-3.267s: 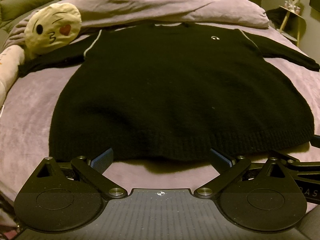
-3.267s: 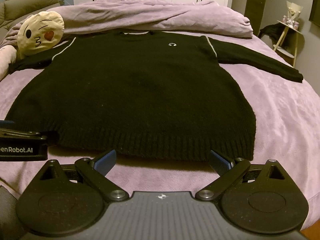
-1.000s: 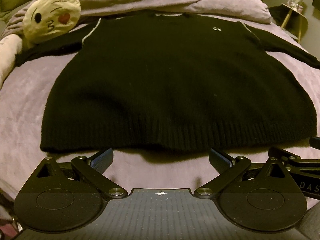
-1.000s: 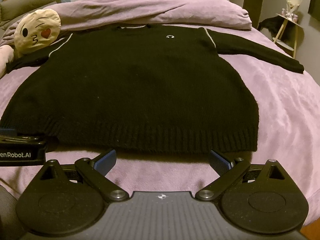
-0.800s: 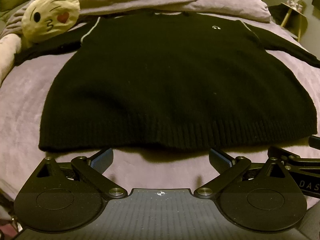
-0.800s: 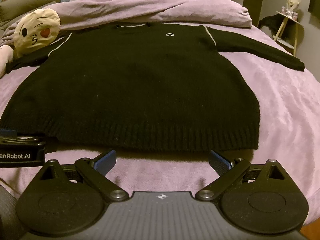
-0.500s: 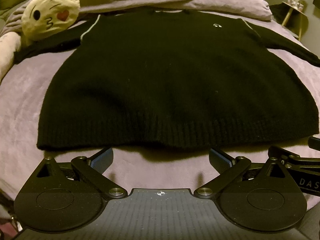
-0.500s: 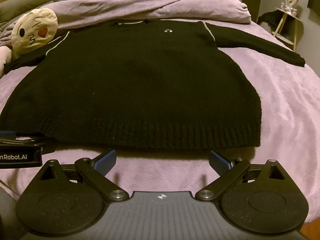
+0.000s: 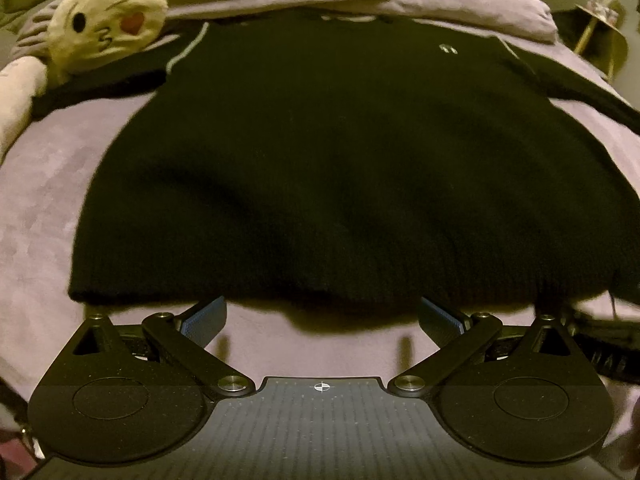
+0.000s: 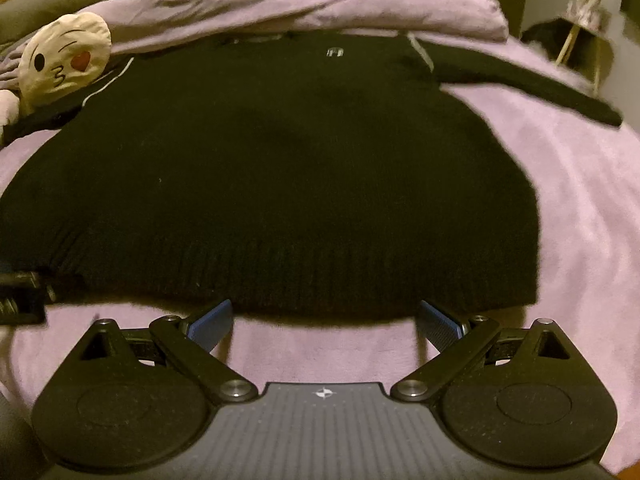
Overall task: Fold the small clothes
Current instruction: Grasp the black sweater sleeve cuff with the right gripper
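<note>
both tools, left tool (image 9: 322, 314) and right tool (image 10: 325, 316), are held wide and empty just short of the ribbed hem of the soft, limp black knitted sweater (image 9: 340, 168) spread on the purple bed (image 10: 580, 208), best pinched at its hem corners, which are seen nearer than before.

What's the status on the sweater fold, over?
Left gripper and right gripper open, empty, at the hem. Sweater flat on the bed, unfolded. Emoji pillow touching one sleeve.
</note>
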`<state>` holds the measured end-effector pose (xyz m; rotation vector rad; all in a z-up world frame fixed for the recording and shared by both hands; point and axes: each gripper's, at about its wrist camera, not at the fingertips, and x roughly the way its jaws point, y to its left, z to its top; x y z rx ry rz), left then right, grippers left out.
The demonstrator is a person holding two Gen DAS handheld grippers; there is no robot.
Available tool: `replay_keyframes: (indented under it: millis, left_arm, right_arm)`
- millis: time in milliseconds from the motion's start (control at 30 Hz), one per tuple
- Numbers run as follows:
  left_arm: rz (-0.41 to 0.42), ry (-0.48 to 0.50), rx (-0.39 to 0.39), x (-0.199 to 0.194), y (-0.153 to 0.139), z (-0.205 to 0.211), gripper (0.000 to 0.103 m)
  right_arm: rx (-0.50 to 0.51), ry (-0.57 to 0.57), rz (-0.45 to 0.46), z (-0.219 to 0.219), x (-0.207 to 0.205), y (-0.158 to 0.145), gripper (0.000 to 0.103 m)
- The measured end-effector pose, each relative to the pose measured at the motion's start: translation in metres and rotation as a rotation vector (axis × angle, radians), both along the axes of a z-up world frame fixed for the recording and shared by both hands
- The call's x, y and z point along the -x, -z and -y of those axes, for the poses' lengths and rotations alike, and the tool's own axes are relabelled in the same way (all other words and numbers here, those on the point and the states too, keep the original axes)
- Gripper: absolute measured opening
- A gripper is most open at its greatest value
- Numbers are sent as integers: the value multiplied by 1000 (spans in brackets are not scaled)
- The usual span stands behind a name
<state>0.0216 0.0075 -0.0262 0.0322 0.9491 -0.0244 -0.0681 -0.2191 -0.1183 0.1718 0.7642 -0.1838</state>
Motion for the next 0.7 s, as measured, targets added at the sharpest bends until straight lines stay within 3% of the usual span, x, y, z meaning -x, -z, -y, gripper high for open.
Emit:
replay_keyframes:
  millis: [100, 267, 333, 533, 600, 667, 700]
  left_arm:
    - [39, -8, 1, -9, -11, 0, 103]
    - [84, -32, -4, -44, -25, 6, 103]
    - [82, -31, 9, -64, -28, 11, 103]
    - [138, 22, 17, -125, -24, 37, 103]
    - [161, 30, 8, -154, -17, 50, 103]
    - [155, 34, -7, -180, -6, 61, 103]
    - [134, 32, -26, -196, 1, 68, 103]
  right_arm:
    - [-71, -29, 12, 14, 2, 3, 99]
    - [-105, -143, -62, 30, -1, -6, 99]
    - [-197, -146, -3, 52, 5, -23, 99]
    - [-447, 72, 340, 185, 7, -62, 97]
    - [-505, 225, 398, 240, -9, -63, 95]
    - [-592, 350, 435, 290, -22, -63, 77]
    - [-592, 416, 456, 315, -30, -64, 75]
